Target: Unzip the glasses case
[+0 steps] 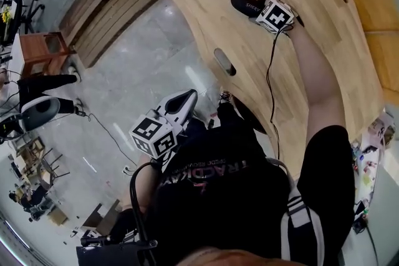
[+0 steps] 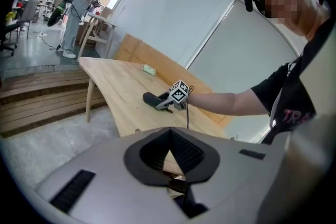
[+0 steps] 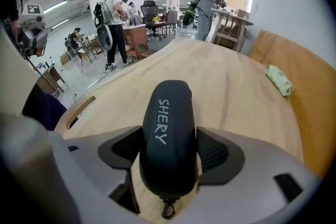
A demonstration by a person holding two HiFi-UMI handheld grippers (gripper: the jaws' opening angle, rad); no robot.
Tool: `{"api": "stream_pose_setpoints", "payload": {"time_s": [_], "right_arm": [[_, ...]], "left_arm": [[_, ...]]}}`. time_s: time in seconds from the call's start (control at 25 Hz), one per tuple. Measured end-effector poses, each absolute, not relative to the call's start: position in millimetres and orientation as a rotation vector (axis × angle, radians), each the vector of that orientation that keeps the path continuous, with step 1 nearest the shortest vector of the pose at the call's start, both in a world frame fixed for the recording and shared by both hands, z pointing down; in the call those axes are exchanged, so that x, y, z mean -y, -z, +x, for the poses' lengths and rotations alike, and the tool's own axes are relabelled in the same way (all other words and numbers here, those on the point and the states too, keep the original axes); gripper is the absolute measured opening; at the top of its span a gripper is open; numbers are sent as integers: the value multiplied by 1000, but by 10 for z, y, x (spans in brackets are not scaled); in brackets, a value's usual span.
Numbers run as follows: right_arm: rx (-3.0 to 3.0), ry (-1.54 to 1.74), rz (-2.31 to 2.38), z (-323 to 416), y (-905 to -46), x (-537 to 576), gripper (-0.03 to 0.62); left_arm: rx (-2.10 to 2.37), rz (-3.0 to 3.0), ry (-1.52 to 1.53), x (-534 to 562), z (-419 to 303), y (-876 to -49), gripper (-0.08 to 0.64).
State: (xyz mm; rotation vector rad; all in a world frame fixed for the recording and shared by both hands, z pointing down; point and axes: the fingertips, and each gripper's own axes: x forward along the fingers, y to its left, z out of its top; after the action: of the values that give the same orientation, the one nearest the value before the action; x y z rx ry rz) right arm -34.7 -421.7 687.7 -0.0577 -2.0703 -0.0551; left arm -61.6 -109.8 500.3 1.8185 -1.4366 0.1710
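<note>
One dark SHERY glasses case (image 3: pixel 169 134), one pale green cloth (image 3: pixel 278 80) and two grippers here. The case lies flat on the wooden table (image 3: pixel 231 92), roughly midway between its long edges, zipped closed so no telling what's inside, with the zipper pull (image 3: pixel 168 212) dangling at its near end. The right gripper (image 3: pixel 170 152) is clamped on the case's sides, the left gripper (image 2: pixel 169 134) is pinched together on nothing out past the table's edge over the floor, and the cloth sits well apart by the table's back edge.
</note>
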Motion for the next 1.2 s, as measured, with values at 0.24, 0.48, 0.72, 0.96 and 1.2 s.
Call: {"api": "stream_pose_setpoints", "payload": {"time_s": [0.24,0.48,0.72,0.96,1.2], "right_arm": [[2115,71,-42,-297,-6740,4180,330],[2275,137,-95,-113,-6099,3860,325],[2415,202,-137,169,-5396,3441,324],[2475,277,-124,327,-4721,2840,324],[2529,265,-127,369,-4304,2369,322]], "left_arm": [[1468,1835,-174,1092,-655,-4924,12],[1462,1901,-172,1154,-619,-4721,12],[1388,2028,-204,1379,-671,-4644,12],[1274,2182,-206,1577,-775,-4527,12],[1134,2364,-197,1803,-807,-4255,14]]}}
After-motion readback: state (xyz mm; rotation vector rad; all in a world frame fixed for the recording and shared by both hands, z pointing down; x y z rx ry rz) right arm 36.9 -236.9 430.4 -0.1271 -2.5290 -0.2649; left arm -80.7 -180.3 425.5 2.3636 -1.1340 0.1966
